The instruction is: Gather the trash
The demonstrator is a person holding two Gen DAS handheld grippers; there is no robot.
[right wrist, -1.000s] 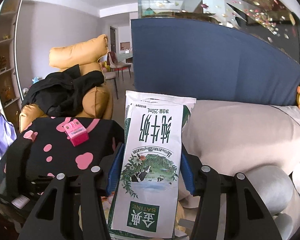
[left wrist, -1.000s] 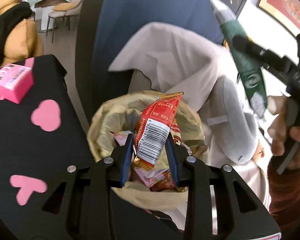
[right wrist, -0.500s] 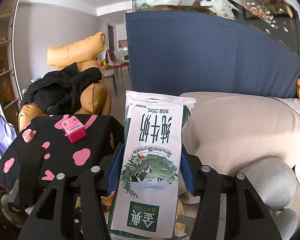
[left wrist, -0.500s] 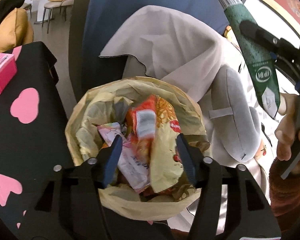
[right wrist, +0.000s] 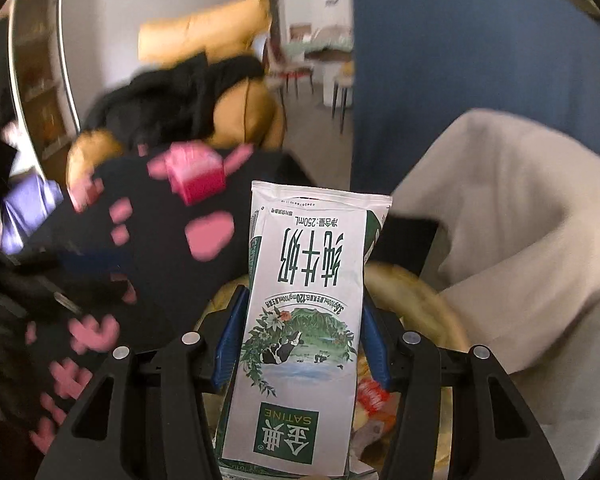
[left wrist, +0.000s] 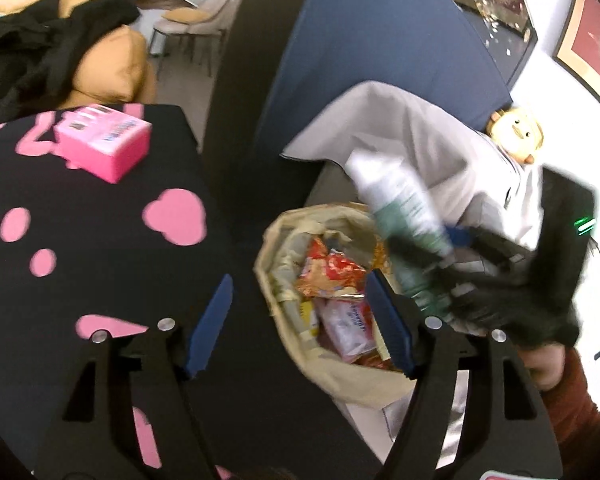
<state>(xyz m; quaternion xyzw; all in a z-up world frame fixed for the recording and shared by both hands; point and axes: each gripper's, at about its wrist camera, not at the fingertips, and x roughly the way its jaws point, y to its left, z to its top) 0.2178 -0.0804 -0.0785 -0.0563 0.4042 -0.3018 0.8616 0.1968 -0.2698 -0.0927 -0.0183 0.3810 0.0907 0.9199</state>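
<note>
Right wrist view: your right tool [right wrist: 302, 340] grips the milk carton [right wrist: 300, 320] above the trash bag [left wrist: 340, 376] at six o'clock; left tool [left wrist: 300, 320], jaws just opened, empty; release carton next.

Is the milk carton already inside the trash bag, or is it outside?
Outside: the right hand-held gripper grips the milk carton above the trash bag.

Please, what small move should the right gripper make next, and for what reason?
Probably lower a little further, then open. The right gripper grips the white-and-green milk carton just over the beige-lined trash bin, and the open left gripper holds nothing.
</note>
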